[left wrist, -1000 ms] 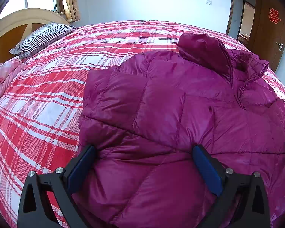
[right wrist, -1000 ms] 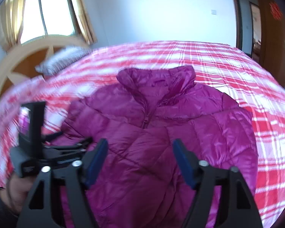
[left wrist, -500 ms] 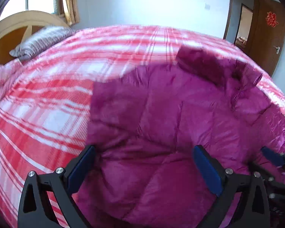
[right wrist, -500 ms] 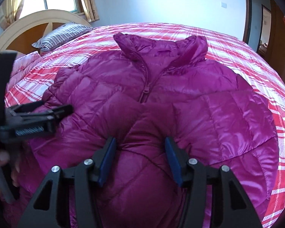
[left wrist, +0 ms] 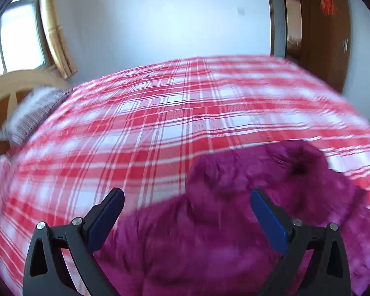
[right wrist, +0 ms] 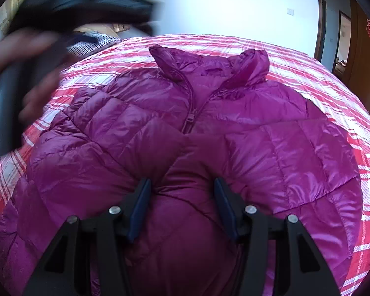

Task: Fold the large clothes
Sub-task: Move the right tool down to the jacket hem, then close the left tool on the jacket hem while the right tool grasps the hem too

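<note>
A magenta quilted puffer jacket (right wrist: 246, 128) lies front up on the red-and-white plaid bed (right wrist: 328, 74), collar toward the far side, zip partly open. My right gripper (right wrist: 182, 187) sits low over the jacket's near hem with a puffed fold of fabric between its half-closed jaws. My left gripper (left wrist: 187, 197) is wide open and empty, raised above the jacket's left part (left wrist: 234, 222); that view is motion-blurred. The left gripper and the hand holding it show blurred in the right wrist view (right wrist: 24, 56).
A striped pillow (left wrist: 29, 113) lies by the wooden headboard (left wrist: 14, 83) at the far left. A window with curtains (left wrist: 19, 39) is behind it. A brown door (left wrist: 325, 27) stands at the far right. The plaid bed cover (left wrist: 160, 123) stretches beyond the jacket.
My left gripper has lifted and swung away from the jacket, now looking across the bed. My right gripper's jaws have narrowed from wide open around the fold at the hem.
</note>
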### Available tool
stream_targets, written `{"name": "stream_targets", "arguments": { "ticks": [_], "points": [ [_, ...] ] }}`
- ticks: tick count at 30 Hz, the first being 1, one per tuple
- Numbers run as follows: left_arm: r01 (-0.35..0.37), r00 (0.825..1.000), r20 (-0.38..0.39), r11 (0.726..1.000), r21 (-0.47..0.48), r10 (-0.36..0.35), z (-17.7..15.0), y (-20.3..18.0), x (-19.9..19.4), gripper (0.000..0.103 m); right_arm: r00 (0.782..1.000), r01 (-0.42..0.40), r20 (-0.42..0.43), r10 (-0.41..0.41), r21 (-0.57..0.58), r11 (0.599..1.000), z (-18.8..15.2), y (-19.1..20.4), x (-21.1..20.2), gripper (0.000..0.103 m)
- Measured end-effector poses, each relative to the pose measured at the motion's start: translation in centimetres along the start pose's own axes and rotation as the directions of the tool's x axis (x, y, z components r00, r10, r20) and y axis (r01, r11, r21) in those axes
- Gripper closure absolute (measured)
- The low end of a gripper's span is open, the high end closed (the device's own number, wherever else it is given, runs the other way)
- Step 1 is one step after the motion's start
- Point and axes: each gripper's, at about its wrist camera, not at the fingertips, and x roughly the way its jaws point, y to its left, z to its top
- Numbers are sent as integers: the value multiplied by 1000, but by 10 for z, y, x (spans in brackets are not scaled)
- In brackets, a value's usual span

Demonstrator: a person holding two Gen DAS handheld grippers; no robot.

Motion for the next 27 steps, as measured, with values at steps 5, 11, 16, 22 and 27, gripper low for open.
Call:
{"name": "stream_targets", "arguments": {
  "ticks": [5, 11, 16, 22, 27],
  "points": [
    [-94, 991, -93, 992, 79, 101, 3, -11, 50, 29, 1000, -17, 4, 17, 14, 1000, 1, -4, 1, 46],
    [-8, 997, -80, 999, -32, 5, -13, 6, 41, 88, 1000, -30, 4, 29, 18, 999, 1, -6, 1, 44],
    [83, 996, -13, 979, -187, -87, -32, 25, 19, 89, 992, -124, 2, 124, 51, 991, 10, -22, -7, 36],
    [159, 987, 4, 960, -231, -163, -43, 31, 16, 89, 989, -122, 92, 112, 112, 986, 67, -70, -41, 34],
    [187, 982, 12, 957, -224, -189, -47, 37, 13, 89, 1000, 5, 22, -7, 97, 995, 132, -107, -7, 29]
  ]
}}
